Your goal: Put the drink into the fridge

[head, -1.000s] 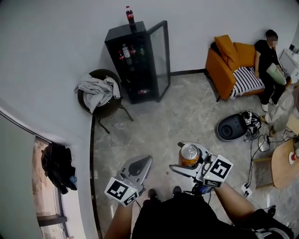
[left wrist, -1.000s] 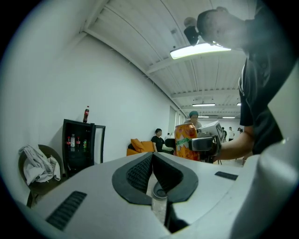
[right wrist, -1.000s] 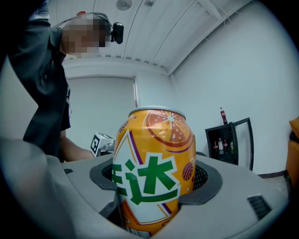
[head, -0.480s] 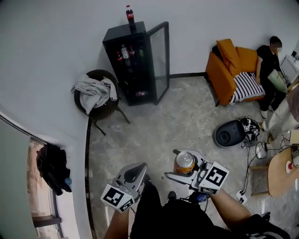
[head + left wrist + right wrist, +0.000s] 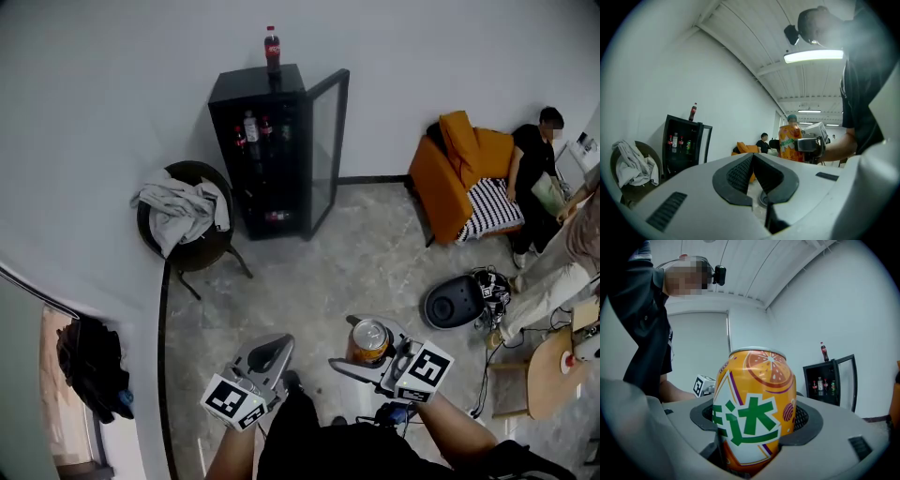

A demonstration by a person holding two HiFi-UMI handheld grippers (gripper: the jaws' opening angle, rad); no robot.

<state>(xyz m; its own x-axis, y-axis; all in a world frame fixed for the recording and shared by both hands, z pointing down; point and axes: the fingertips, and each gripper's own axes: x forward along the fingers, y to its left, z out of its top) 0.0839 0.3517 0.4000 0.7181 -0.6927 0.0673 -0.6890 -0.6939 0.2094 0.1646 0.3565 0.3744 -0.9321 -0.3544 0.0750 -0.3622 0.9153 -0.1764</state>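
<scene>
Both grippers sit lower in view than before. Right gripper (image 5: pixel 367 349) fingers clamp the orange soda can (image 5: pixel 757 399); left gripper (image 5: pixel 271 351) fingers closed, empty; black open-doored fridge (image 5: pixel 267 150) at twelve o'clock.

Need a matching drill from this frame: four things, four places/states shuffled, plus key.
Things:
1. orange soda can
2. cola bottle
3. grey cloth
4. fridge door

Places/states:
A. standing on top of the fridge
B. swung open
C. clamped between the jaws of the right gripper
D. draped over the round chair

Pairs: 1-C, 2-A, 3-D, 4-B
</scene>
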